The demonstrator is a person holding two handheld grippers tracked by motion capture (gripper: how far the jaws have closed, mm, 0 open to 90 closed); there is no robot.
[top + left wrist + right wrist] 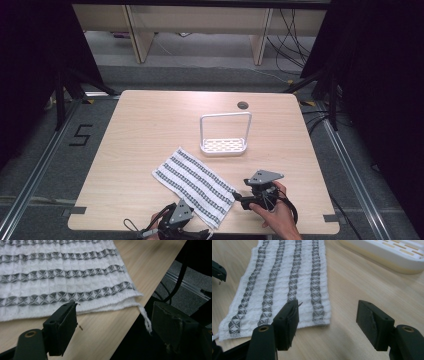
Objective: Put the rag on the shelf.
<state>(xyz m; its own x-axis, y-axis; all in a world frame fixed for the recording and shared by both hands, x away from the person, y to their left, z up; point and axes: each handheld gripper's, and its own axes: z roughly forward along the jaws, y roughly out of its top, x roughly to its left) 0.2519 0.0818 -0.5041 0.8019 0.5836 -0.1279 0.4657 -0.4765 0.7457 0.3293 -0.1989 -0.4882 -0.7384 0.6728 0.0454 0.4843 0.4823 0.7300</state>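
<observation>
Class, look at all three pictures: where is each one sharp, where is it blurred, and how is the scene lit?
High view: even, soft light on the table, no hard shadows, dark surroundings. Left gripper view: the towel weave is sharp nearby, the floor beyond the table edge blurred and dim. Right gripper view: the towel is crisp, the white rack at top slightly soft and bright; the near black jaws show little detail.
</observation>
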